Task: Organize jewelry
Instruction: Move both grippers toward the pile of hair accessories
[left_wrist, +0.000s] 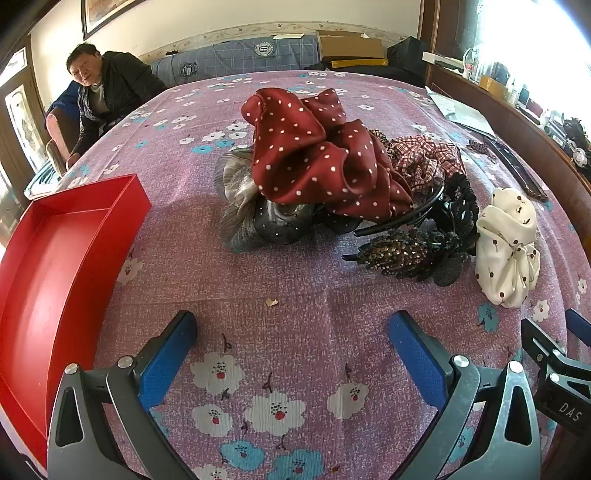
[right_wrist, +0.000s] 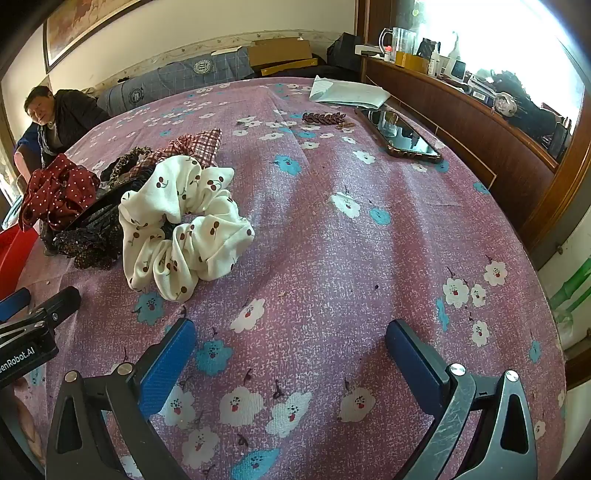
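The white cherry-print scrunchie lay at the right end of the heap of hair accessories, on the purple floral bedspread, and we judged it the likeliest first pick. From our right gripper it lay ahead and to the left, near but not touching, flattened into a ring with its hole facing up, so it had no real long axis to line up with. From our left gripper the same scrunchie sat ahead and far to the right, with the sequined black clip and black headband in between. So the right hand was the nearer one.

Both tools were spread wide and held nothing, blue pads over bare cloth.

Behind the scrunchie the pile ran on toward the left edge of the bed: a red plaid scrunchie, the large red polka-dot scrunchie on top, and a grey one under it. The red tray stood at the left edge, just beside our left gripper, empty as far as we could see.

Toward the far right corner lay a phone and a beaded clip, well apart from the pile.
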